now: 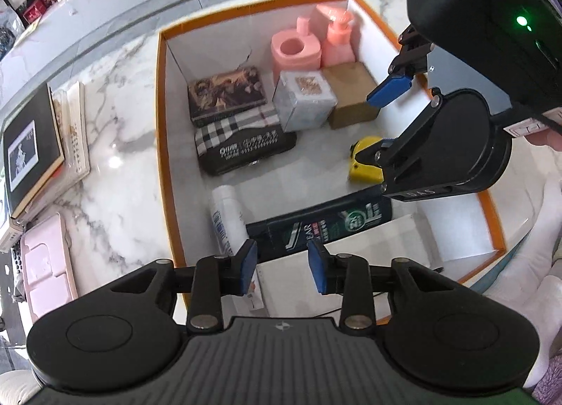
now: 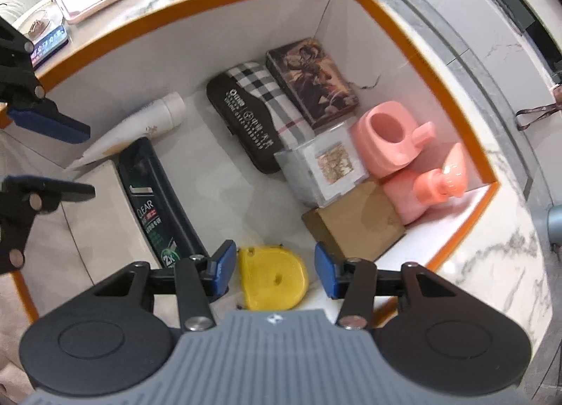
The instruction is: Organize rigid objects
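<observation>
An orange-rimmed white box holds several items. Inside lie a dark shampoo bottle, a white tube and a yellow tape measure. Packed together at its far side are a picture tin, a plaid-and-black case, a clear plastic box, a brown carton and two pink toys. My left gripper hangs open over the near end of the shampoo bottle, holding nothing. My right gripper is open astride the tape measure, with a small gap at each pad.
A flat white box lies in the near corner beside the shampoo bottle. Outside the box on the marble top are stacked books and a pink tray. A person's white sleeve is at the right.
</observation>
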The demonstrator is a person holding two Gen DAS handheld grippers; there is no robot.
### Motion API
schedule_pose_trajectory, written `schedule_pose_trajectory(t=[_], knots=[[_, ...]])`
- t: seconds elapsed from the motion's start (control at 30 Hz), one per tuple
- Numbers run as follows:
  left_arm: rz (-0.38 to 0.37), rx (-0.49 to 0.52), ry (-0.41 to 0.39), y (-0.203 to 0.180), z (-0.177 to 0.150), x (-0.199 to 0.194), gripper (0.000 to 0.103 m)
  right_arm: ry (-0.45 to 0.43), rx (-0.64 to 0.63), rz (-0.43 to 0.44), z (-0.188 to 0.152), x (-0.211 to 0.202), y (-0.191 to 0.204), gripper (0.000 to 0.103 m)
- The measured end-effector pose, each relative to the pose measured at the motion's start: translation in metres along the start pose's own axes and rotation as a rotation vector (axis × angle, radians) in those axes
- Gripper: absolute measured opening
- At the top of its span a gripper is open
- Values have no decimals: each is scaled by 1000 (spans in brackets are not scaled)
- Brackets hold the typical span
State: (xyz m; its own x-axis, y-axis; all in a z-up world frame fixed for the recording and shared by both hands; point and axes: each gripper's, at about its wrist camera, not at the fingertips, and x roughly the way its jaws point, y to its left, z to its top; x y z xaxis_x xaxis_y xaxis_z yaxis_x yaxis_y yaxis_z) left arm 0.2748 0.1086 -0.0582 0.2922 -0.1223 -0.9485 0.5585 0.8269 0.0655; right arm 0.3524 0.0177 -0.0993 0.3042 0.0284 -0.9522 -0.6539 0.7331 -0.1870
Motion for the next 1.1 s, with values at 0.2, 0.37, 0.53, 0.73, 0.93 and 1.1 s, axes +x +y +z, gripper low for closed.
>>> schedule_pose_trajectory(t=[0.2, 0.37, 0.53, 0.73, 0.93, 1.1], knots=[[36, 16, -48, -11, -3, -29, 45, -25, 9, -32, -9, -30, -1, 50], [61, -22, -129, -15, -13, -62, 46, -85, 44, -29, -21, -74, 0, 52], [132, -84, -234, -26, -26, -97, 55, -168, 110, -40, -44, -123, 10, 61], [170, -169, -355, -47, -47, -131, 62, -306, 218, -37, -88, -175, 27, 66], [221, -217, -468, -79, -73, -148, 81, -424, 340, -31, -138, -200, 42, 75], [293, -251, -550, -100, -91, -150, 86, -505, 481, -53, -180, -205, 50, 81]])
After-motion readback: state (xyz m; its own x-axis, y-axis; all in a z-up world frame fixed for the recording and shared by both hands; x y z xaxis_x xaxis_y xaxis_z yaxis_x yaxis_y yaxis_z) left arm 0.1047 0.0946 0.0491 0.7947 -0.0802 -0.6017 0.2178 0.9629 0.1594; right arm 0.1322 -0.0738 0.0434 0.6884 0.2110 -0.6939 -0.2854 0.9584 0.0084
